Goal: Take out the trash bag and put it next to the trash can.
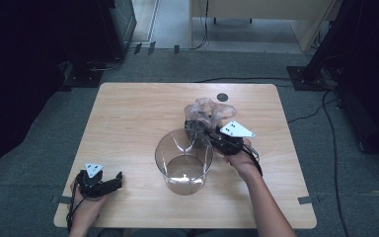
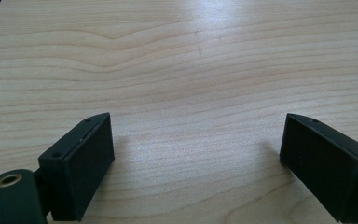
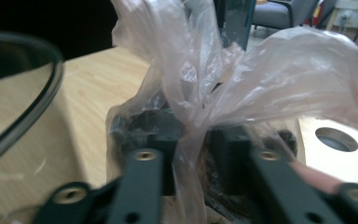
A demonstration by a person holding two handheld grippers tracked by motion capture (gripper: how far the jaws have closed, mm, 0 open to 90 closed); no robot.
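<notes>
Right gripper (image 3: pixel 191 154) pinching the gathered neck of the plastic bag (image 3: pixel 223 93), jaws closed in on the thin film just ahead of the camera, dark contents bulging low behind the pinch. From the high view, same bag (image 1: pixel 208 111) sitting on the table (image 1: pixel 128 113) just past the tips of the right gripper (image 1: pixel 201 129), touching or nearly touching the far rim of the clear container (image 1: pixel 183 163). Container rim (image 3: pixel 23 88) curving in at that tool's left in the right gripper view.

Left gripper (image 1: pixel 113 181) resting well off to the near side, jaws spread wide over bare wood (image 2: pixel 191 70), gripping nothing.

For a clean lift, probably: keep the pinch on the bunched neck, not a single loose flap, since thin film slips and tears. Raise straight up until the sagging bottom clears the rim, then across to the tool's left and down into the opening. Slow travel, to stop the load swinging into the wall. Free gripper likely best used steadying the container's near side, as a light cylinder tips easily.
</notes>
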